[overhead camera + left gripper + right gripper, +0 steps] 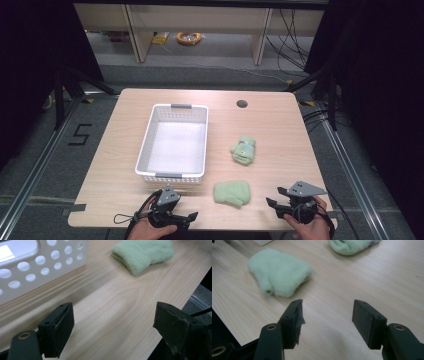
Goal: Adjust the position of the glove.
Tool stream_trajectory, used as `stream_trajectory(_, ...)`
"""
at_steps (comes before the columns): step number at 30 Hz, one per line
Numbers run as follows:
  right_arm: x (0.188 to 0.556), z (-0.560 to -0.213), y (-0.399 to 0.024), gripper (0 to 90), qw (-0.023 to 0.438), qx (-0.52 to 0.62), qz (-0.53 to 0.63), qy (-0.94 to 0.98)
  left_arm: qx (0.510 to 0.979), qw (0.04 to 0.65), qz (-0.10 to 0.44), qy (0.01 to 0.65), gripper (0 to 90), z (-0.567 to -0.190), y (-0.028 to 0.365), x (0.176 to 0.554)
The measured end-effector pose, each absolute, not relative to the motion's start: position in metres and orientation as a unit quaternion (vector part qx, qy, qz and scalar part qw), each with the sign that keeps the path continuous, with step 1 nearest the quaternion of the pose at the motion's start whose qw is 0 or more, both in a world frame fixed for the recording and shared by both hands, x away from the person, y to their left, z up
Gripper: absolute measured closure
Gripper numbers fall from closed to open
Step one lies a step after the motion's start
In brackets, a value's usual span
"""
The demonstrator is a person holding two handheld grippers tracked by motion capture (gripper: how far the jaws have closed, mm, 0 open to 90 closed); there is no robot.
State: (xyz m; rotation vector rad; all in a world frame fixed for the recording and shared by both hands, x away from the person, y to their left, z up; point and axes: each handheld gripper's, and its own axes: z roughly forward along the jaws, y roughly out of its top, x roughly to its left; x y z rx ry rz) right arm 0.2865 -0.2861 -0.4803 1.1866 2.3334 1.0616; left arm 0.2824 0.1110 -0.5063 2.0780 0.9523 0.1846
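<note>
Two pale green fuzzy mittens lie on the wooden table (270, 130). The plain one (232, 193) (143, 253) (279, 273) rests near the front edge, between the two grippers. A second mitten with a small face pattern (243, 150) (350, 246) lies farther back. An empty white perforated basket (174, 142) (37, 267) stands left of them. My left gripper (172, 212) (113, 322) is open just in front of the basket. My right gripper (280, 207) (327, 317) is open to the right of the plain mitten, holding nothing.
A round cable hole (242, 104) sits in the table near its back edge. Wooden shelving legs and cables (290, 30) stand on the floor behind. The table's front edge runs right under both hands.
</note>
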Motion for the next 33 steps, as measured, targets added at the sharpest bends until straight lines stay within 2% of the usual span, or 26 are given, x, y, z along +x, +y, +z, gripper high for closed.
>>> stream_trajectory(14,0.300,-0.470,-0.280,45.5,0.167,0.381,0.402,0.816,0.820,0.424,0.066,0.379,16.7,-0.507,0.094,0.284)
stream_trajectory(15,0.299,-0.468,-0.276,46.1,0.150,0.392,0.404,0.812,0.821,0.423,0.064,0.378,17.1,-0.507,0.093,0.284)
stream_trajectory(16,0.303,-0.468,-0.276,46.4,0.158,0.378,0.404,0.818,0.829,0.414,0.068,0.369,17.9,-0.506,0.091,0.286)
stream_trajectory(17,0.302,-0.467,-0.271,46.8,0.142,0.394,0.404,0.813,0.825,0.421,0.066,0.372,19.2,-0.506,0.085,0.285)
stream_trajectory(19,0.309,-0.467,-0.268,47.1,0.155,0.370,0.401,0.823,0.836,0.413,0.078,0.352,20.2,-0.505,0.078,0.289)
stream_trajectory(26,0.327,-0.467,-0.252,48.8,0.147,0.353,0.394,0.836,0.843,0.414,0.067,0.338,28.6,-0.503,0.053,0.300)
stream_trajectory(29,0.334,-0.469,-0.245,49.9,0.132,0.352,0.391,0.840,0.845,0.415,0.070,0.330,30.0,-0.502,0.043,0.303)
stream_trajectory(33,0.344,-0.472,-0.238,54.9,0.115,0.343,0.389,0.848,0.847,0.413,0.073,0.328,36.3,-0.501,0.038,0.308)
